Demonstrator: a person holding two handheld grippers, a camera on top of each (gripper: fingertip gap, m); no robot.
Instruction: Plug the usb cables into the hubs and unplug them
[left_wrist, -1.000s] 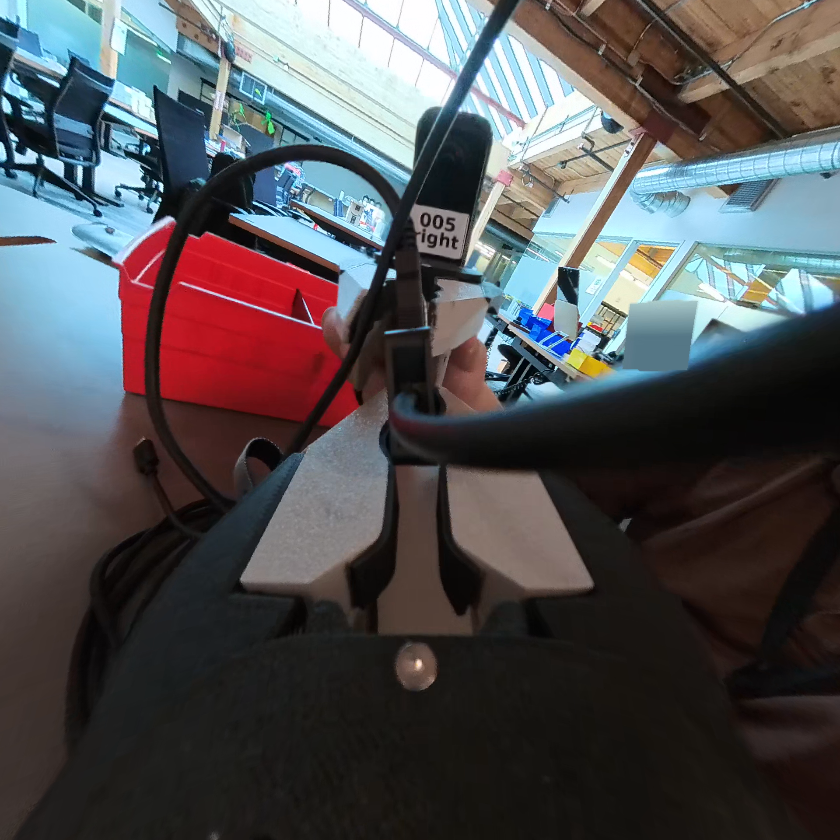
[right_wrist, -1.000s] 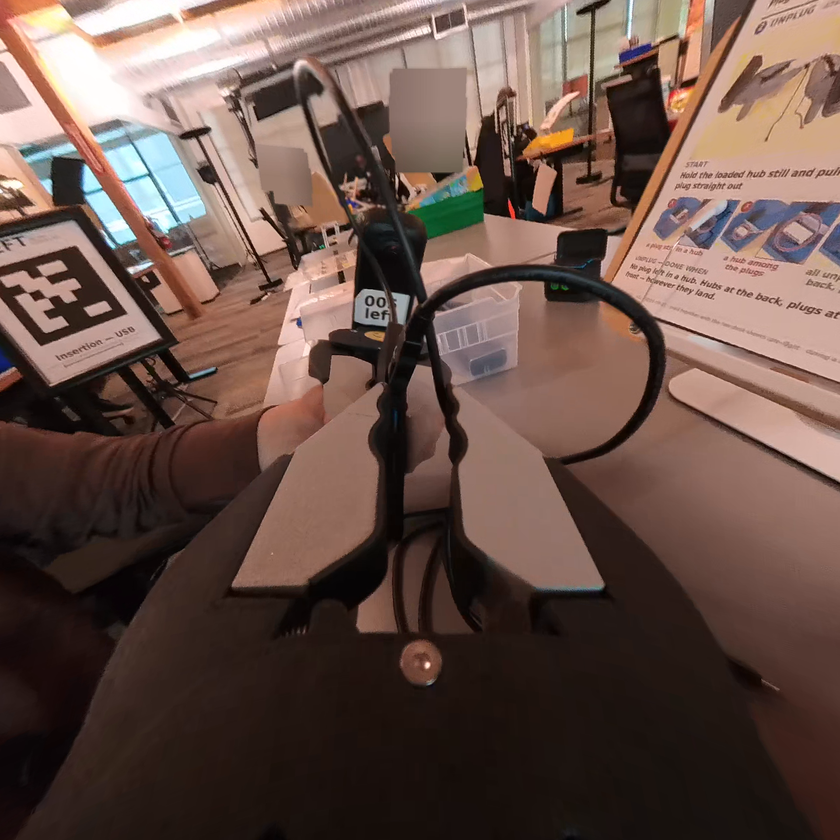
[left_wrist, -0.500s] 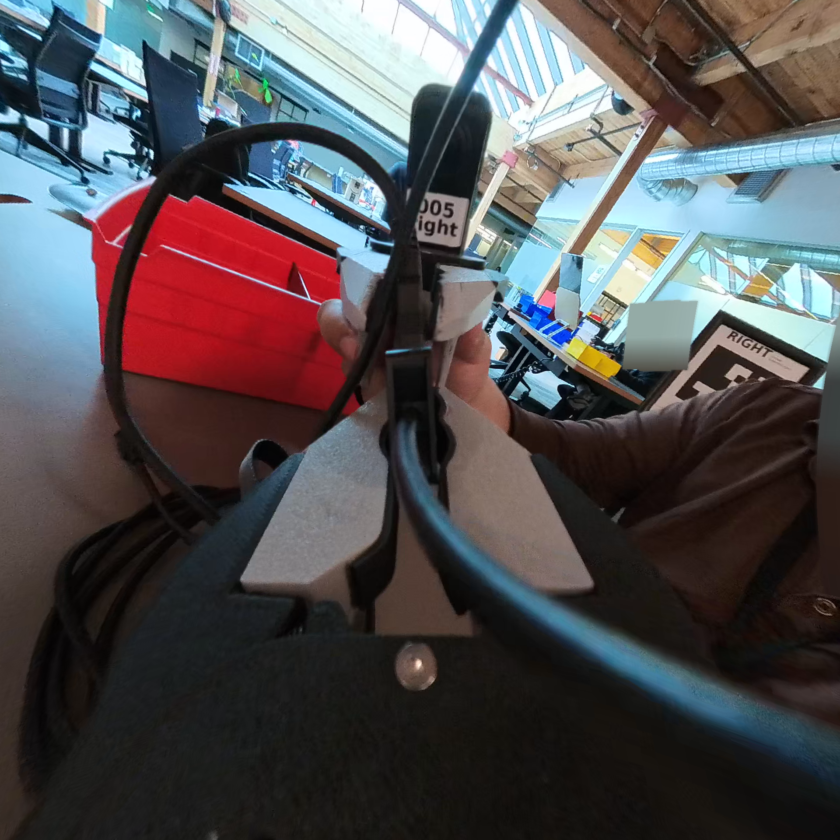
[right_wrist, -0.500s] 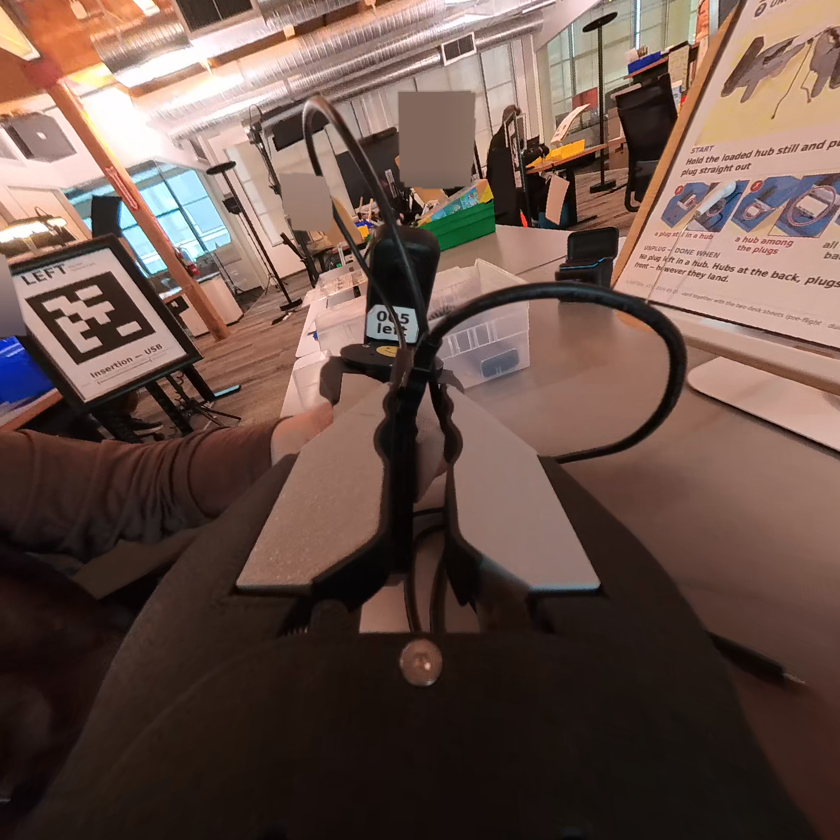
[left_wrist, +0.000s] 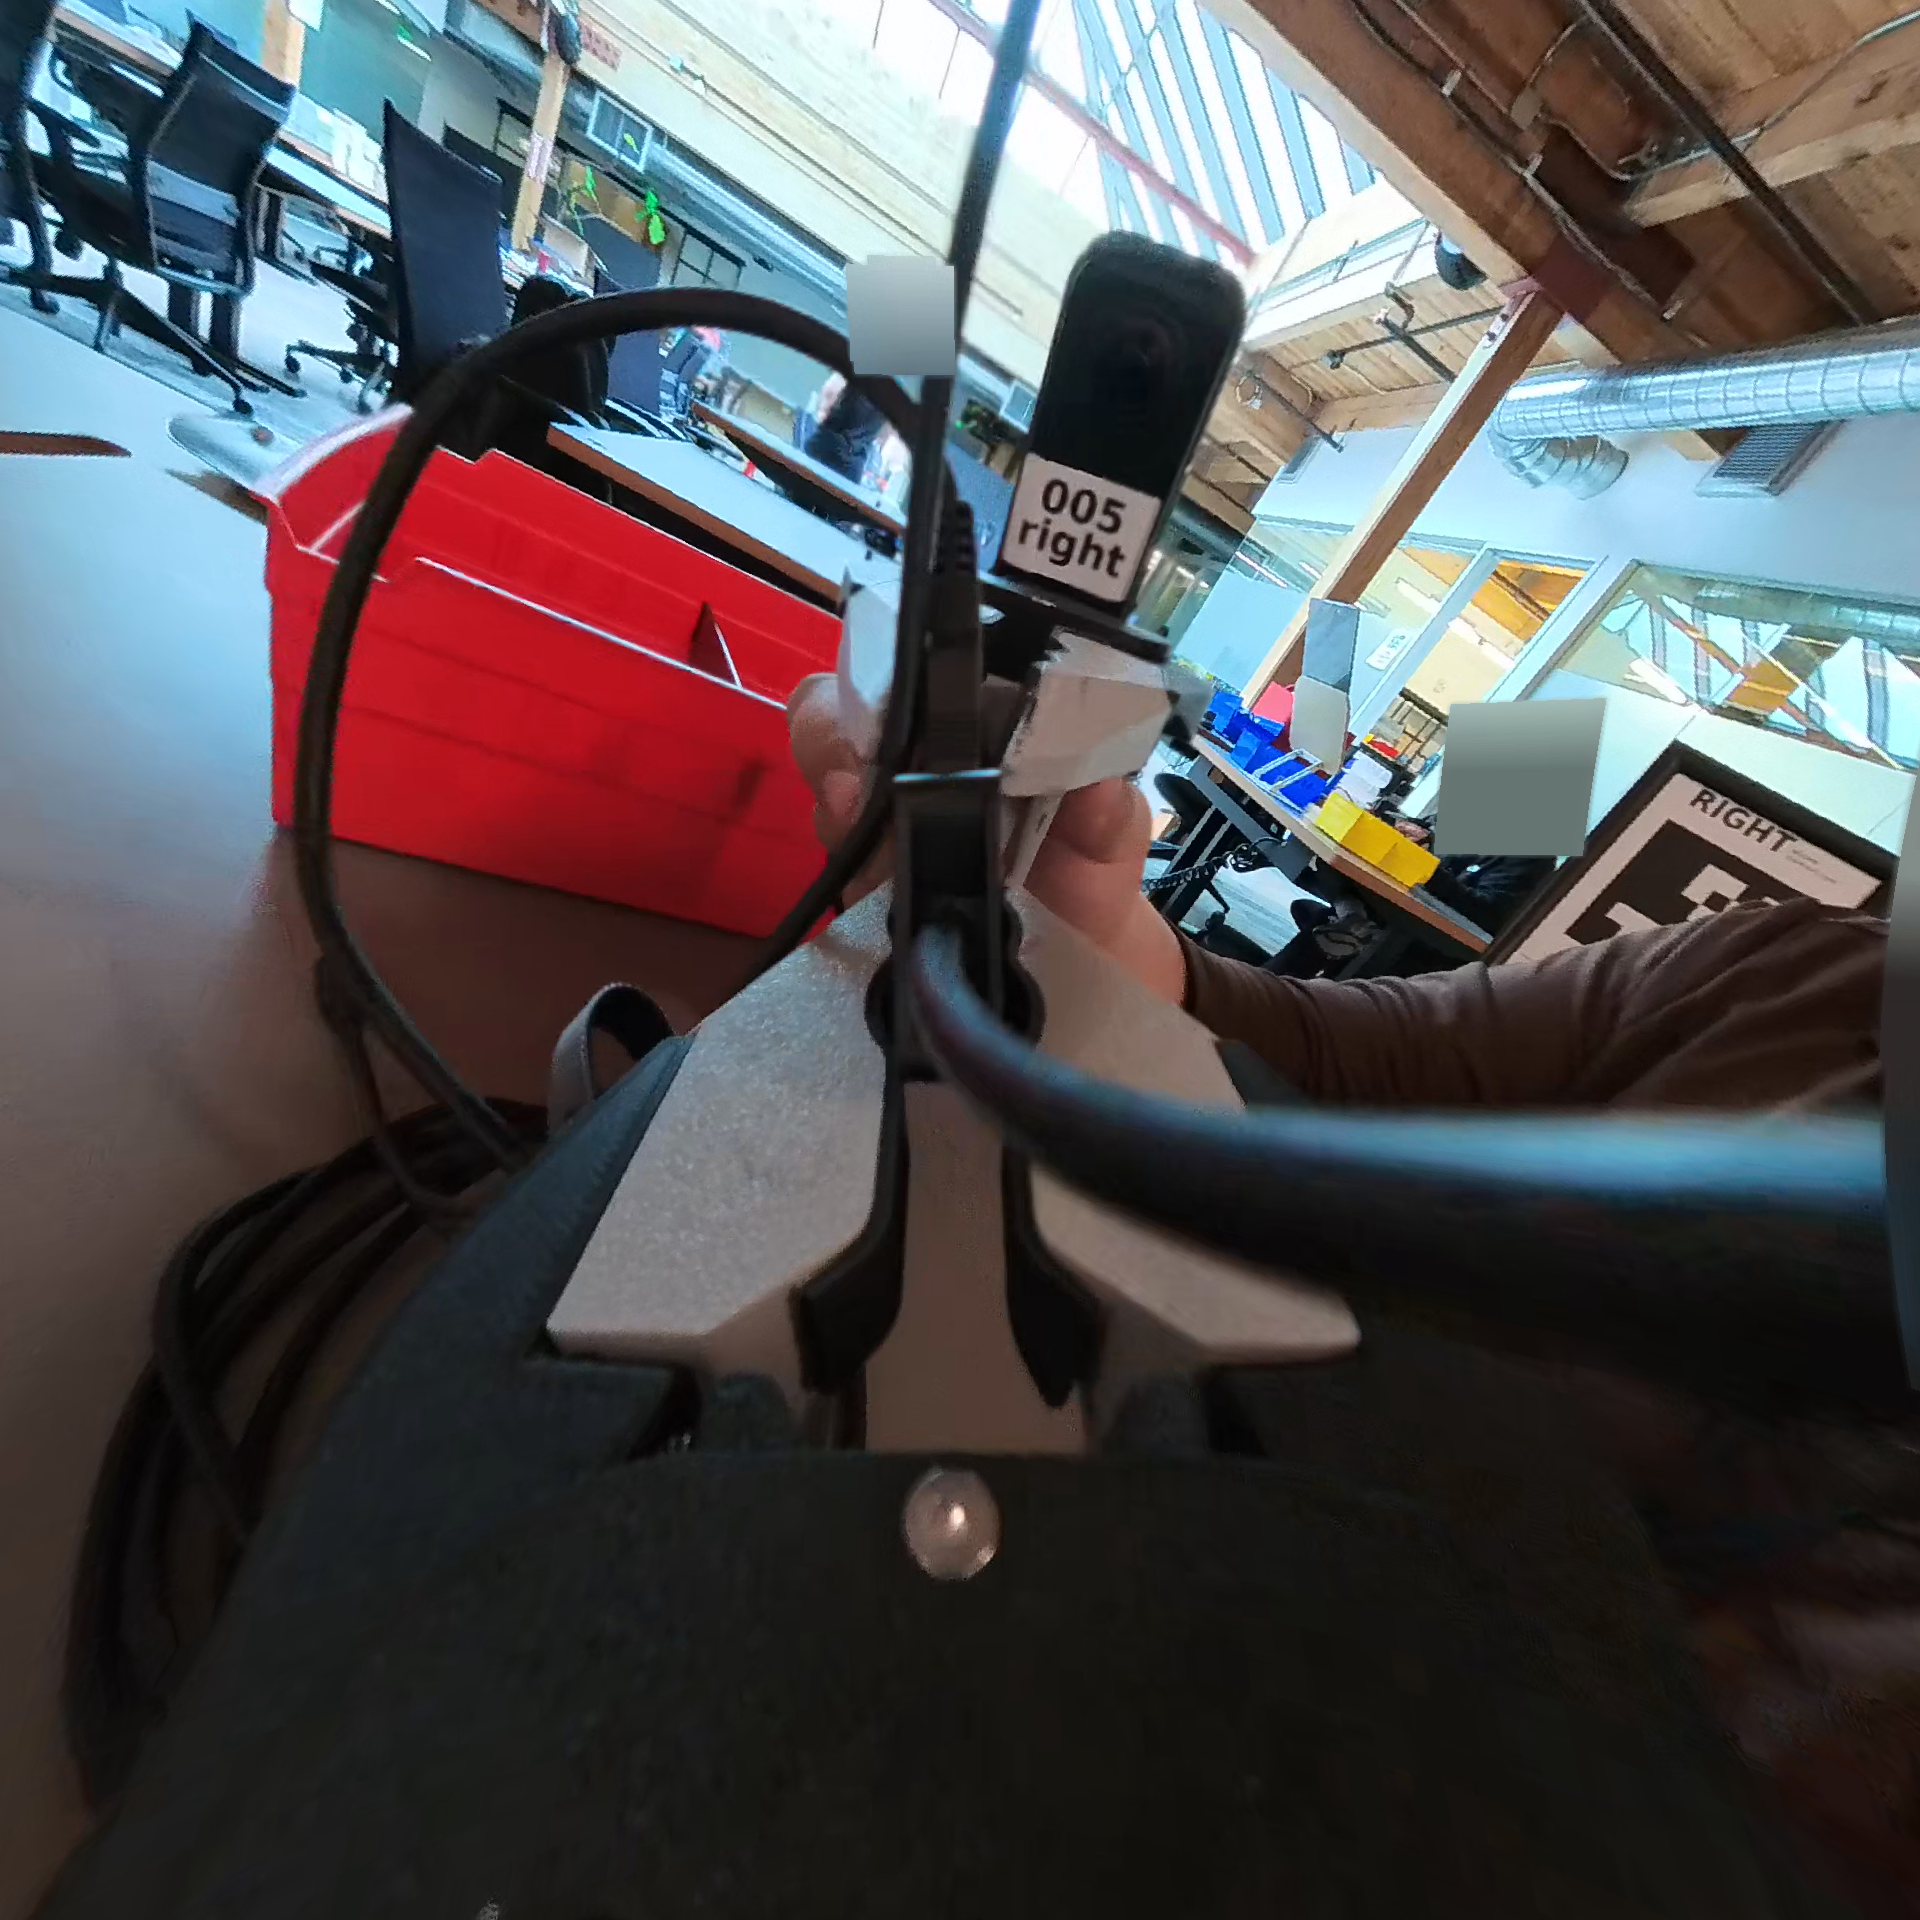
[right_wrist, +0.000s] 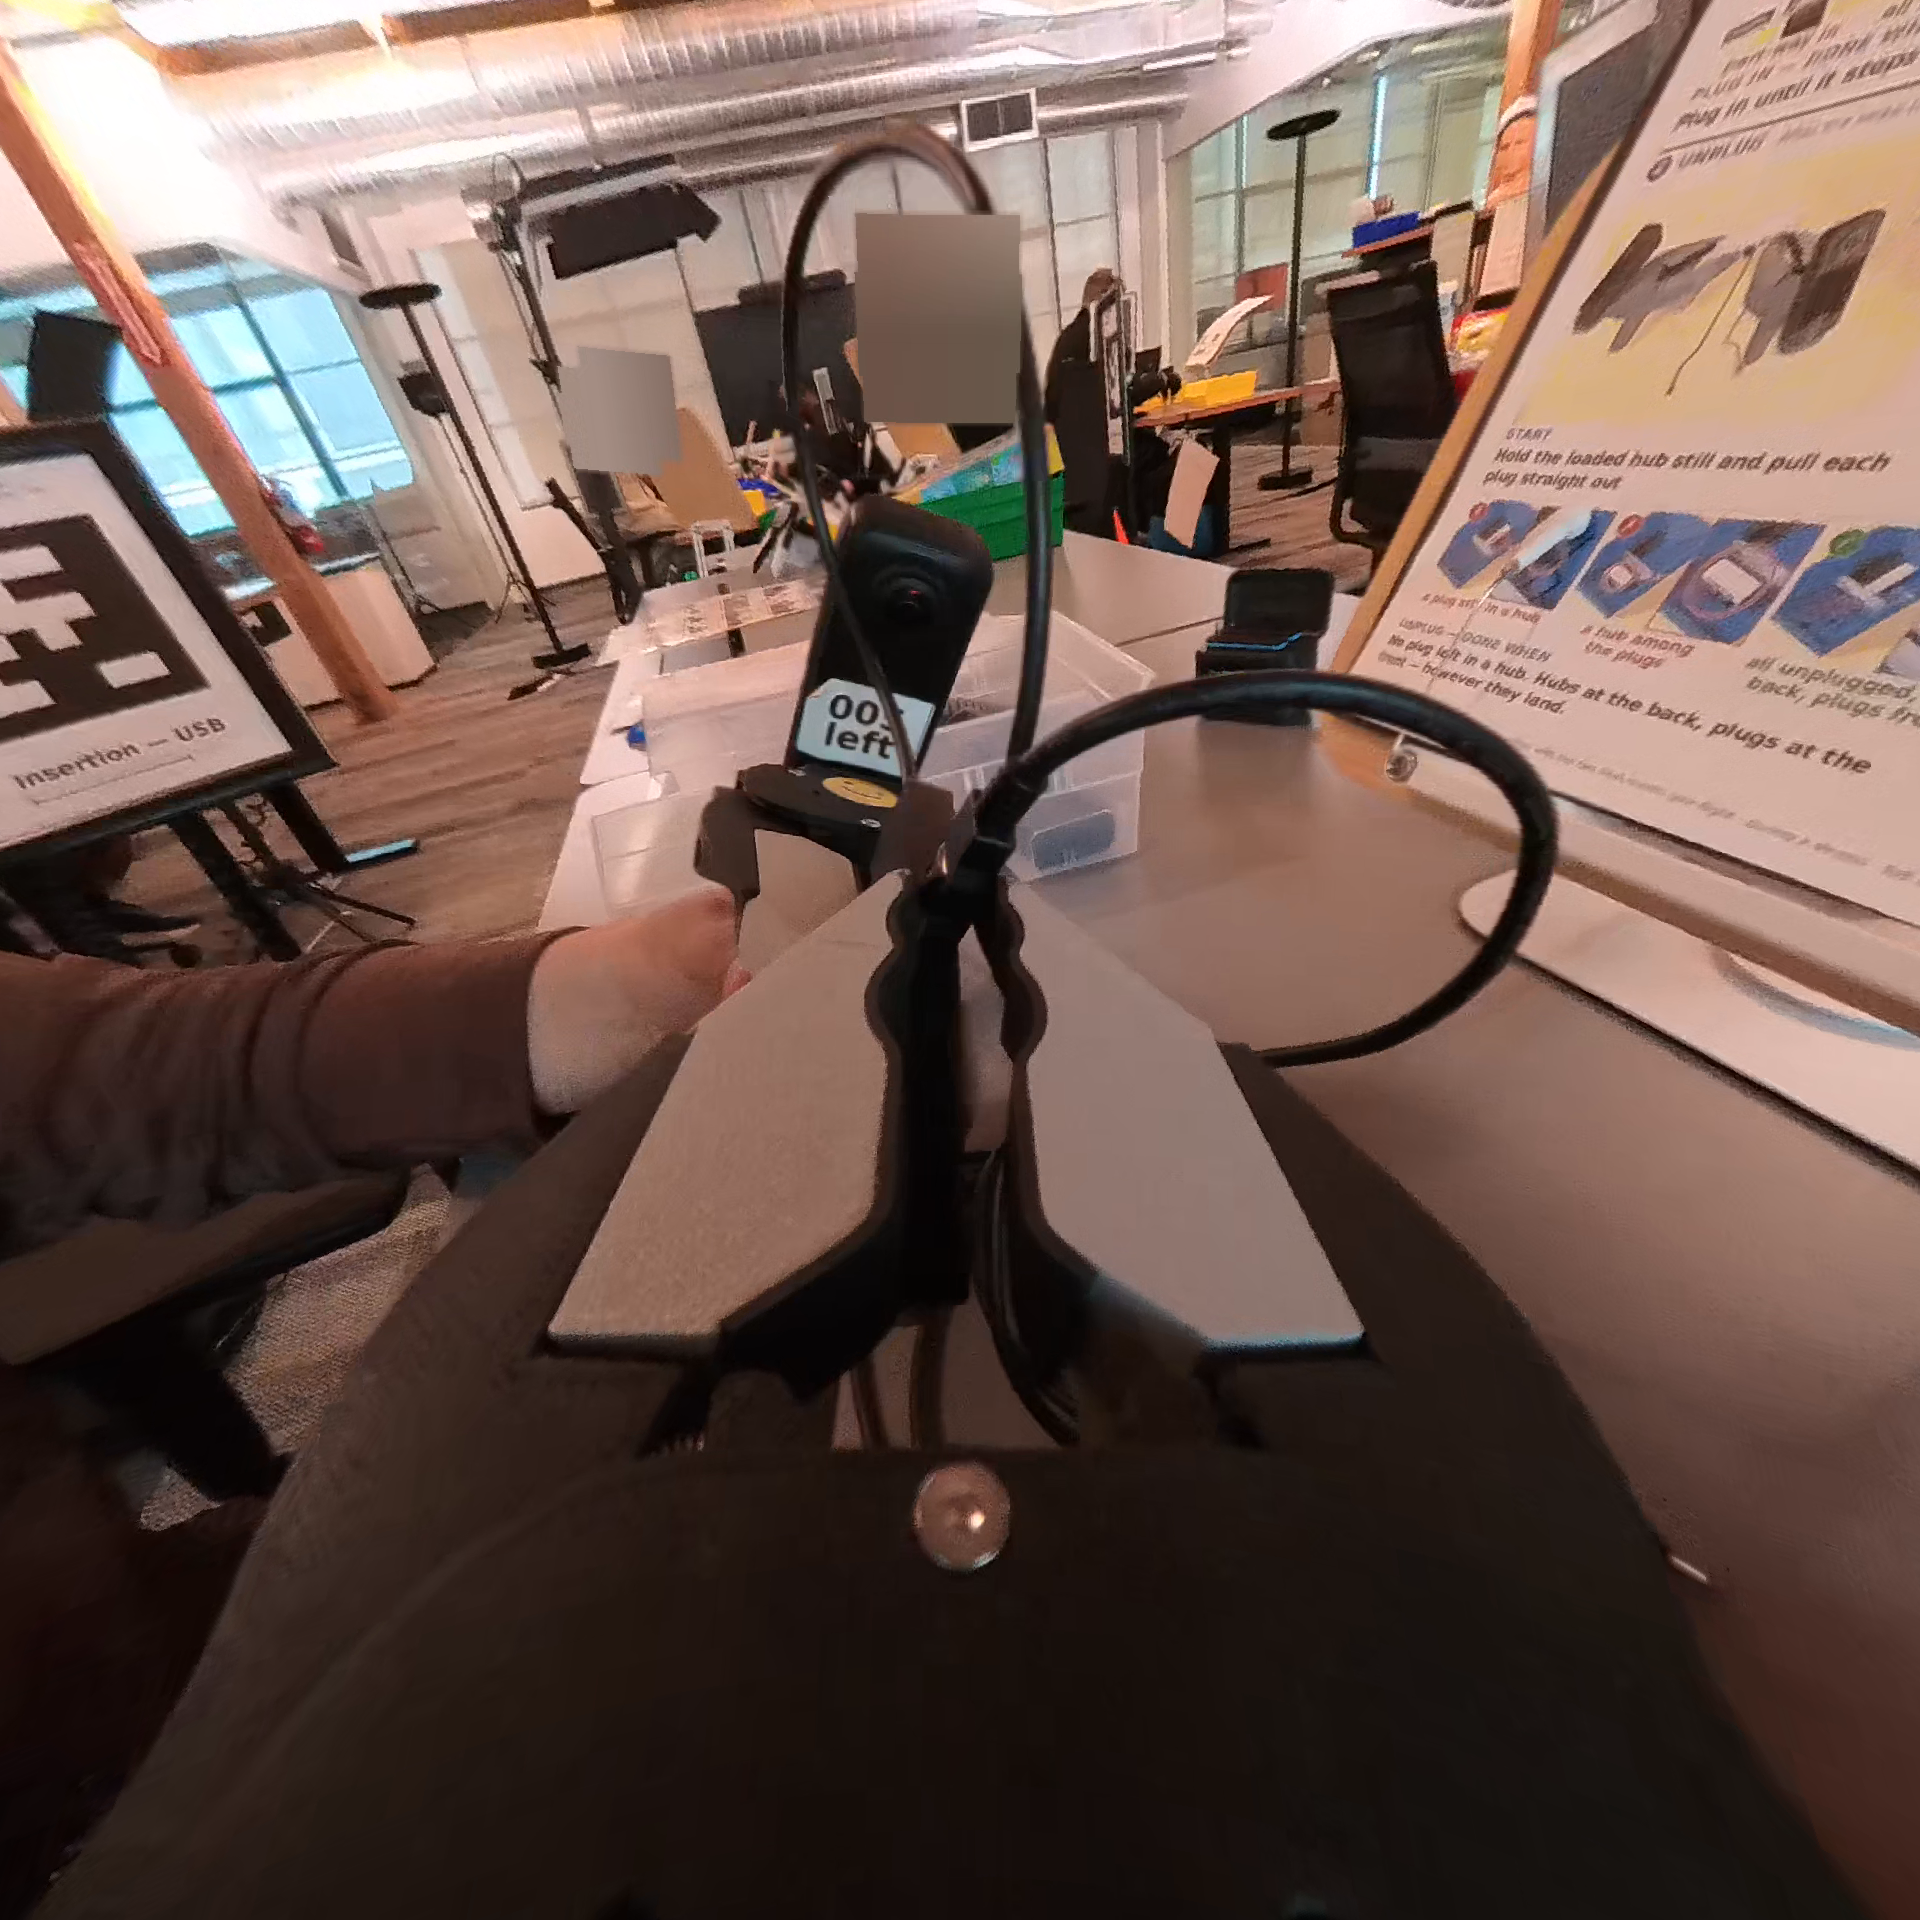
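Black plastic hub (left_wrist: 940, 831), thick-corded, sits clamped in the left gripper (left_wrist: 951, 966); the right gripper (right_wrist: 951, 925) pinches a thin black USB cable's plug (right_wrist: 971, 842), apparently seated or nearly. Next: pull or push straight.

White stickers w/ print are sitting on black cams: one sticker (left_wrist: 1075, 530), another (right_wrist: 862, 727). Framed b/w marker signs (left_wrist: 1704, 883) (right_wrist: 94, 644) are carrying captions. Illustrated instruction poster (right_wrist: 1662, 468) is showing printed steps.

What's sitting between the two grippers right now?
In both wrist views, only the black plug and hub bridge the gap: the left gripper and right gripper face each other tip to tip, jaws shut on it.
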